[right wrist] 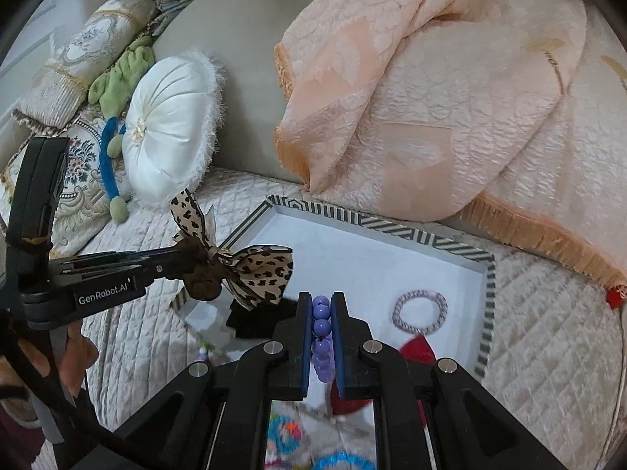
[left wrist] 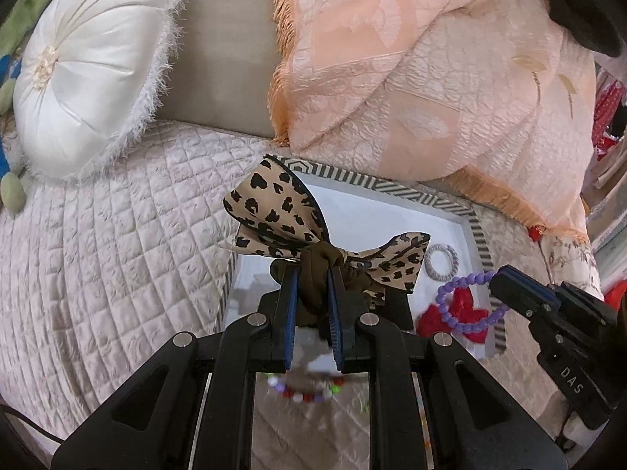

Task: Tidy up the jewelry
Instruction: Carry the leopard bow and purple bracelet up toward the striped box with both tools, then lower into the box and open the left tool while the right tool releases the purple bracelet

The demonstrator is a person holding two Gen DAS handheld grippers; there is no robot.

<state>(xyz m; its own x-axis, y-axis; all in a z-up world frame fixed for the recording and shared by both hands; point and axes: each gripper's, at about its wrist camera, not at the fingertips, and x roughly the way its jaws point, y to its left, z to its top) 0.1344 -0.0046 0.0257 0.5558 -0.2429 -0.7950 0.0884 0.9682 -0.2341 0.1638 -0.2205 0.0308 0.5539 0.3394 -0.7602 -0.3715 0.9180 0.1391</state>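
One leopard-print fabric bow scrunchie [left wrist: 313,235]. One purple beaded bracelet [left wrist: 466,305]. One white tray with a black-and-white striped rim [right wrist: 392,223]. Inside it, near its right edge, one grey-and-white twisted hair tie [right wrist: 420,310] and one red fabric piece [left wrist: 466,313]. One round white satin cushion with a fringed edge [left wrist: 94,66]. One peach fringed blanket [right wrist: 431,98]. Two black two-finger grippers: left gripper [left wrist: 312,301], right gripper [right wrist: 322,337].

Both grippers are matte black with blue pads lining their fingers and round silver pins at the linkage joints. The left gripper [right wrist: 203,264] bears white "GenRobot.AI" lettering on its side; the right gripper [left wrist: 499,278] reads "DAS". A dark red sleeve [right wrist: 17,436] shows.
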